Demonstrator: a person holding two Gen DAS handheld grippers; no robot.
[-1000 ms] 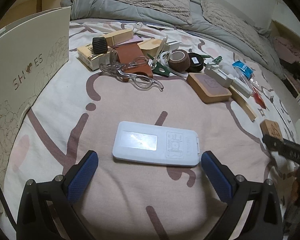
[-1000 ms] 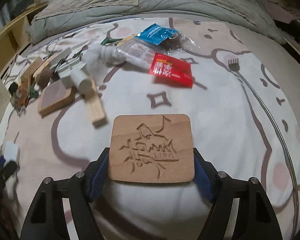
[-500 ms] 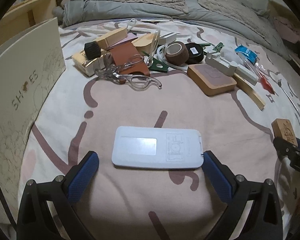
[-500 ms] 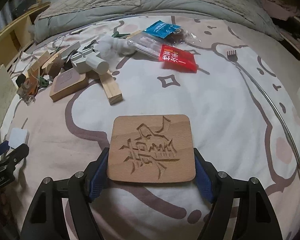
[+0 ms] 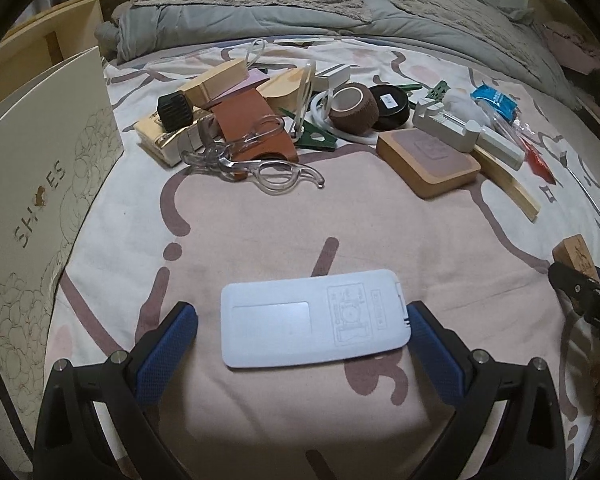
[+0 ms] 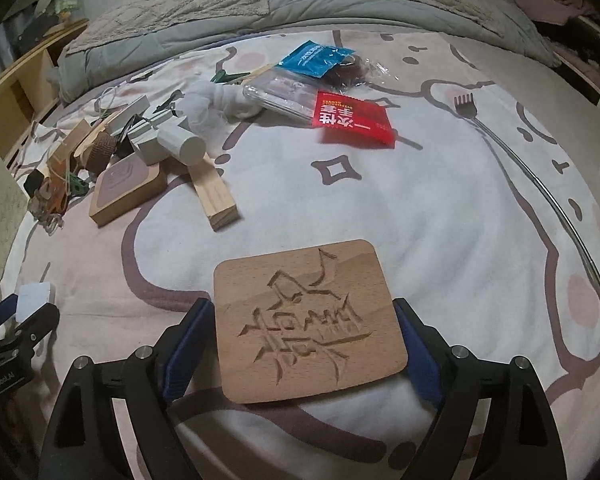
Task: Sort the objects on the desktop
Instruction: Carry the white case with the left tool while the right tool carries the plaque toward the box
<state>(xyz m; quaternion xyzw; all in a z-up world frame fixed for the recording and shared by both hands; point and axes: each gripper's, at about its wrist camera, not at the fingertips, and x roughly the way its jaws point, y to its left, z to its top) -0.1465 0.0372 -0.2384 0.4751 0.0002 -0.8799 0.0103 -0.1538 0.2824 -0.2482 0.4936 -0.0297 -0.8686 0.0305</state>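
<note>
In the left wrist view my left gripper [image 5: 302, 344] is open around a flat white device [image 5: 314, 318] that lies on the bedspread; its right pad touches the device's end, its left pad stands a little apart. In the right wrist view my right gripper [image 6: 303, 338] is shut on a carved wooden coaster [image 6: 306, 320], tilted slightly. The coaster's edge also shows at the far right of the left wrist view [image 5: 576, 254]. The left gripper with the white device shows at the left of the right wrist view [image 6: 34, 298].
A pile of small objects lies further back: clear scissors [image 5: 256, 164], a brown tape roll [image 5: 354, 110], a wooden block with a pad [image 5: 428, 162], a wood stick [image 6: 214, 194], a red packet [image 6: 350, 120]. A shoe box [image 5: 32, 200] stands at left. A metal back-scratcher [image 6: 540, 184] lies at right.
The left gripper has moved in around the white device, which now sits between the pads. The right gripper has carried the coaster a little away from the pile and tilted it.
</note>
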